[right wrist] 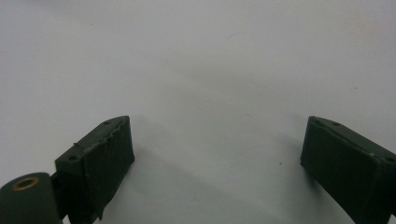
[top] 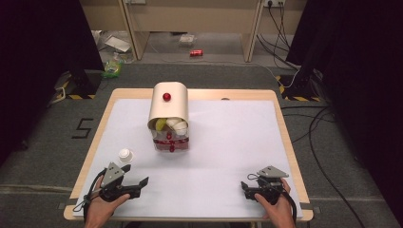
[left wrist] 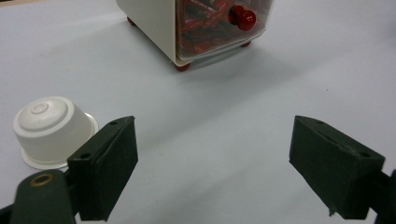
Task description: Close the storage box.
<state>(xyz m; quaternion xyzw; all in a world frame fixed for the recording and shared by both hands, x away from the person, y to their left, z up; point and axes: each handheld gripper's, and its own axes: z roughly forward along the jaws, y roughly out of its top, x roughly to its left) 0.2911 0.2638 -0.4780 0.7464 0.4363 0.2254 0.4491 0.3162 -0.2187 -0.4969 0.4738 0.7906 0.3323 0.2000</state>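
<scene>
A cream box with a rounded lid and a red knob [top: 167,108] stands mid-table, with pale items under the raised lid. Its clear lower drawer [top: 171,141], also with a red knob, holds red pieces. In the left gripper view the drawer [left wrist: 205,28] lies ahead. A small white cup [top: 125,154] sits upside down on the table, just beyond my left gripper [top: 134,174]. In the left gripper view this cup [left wrist: 49,128] is beside the left jaw, outside the gap. My left gripper [left wrist: 215,158] is open and holds nothing. My right gripper [top: 245,184] rests near the front right, and my right gripper [right wrist: 217,158] is open over bare table.
The white tabletop [top: 228,142] has a wooden rim. Beyond the table's far edge are the grey floor, cables [top: 313,128], a red can [top: 196,52] and dark stands at both sides.
</scene>
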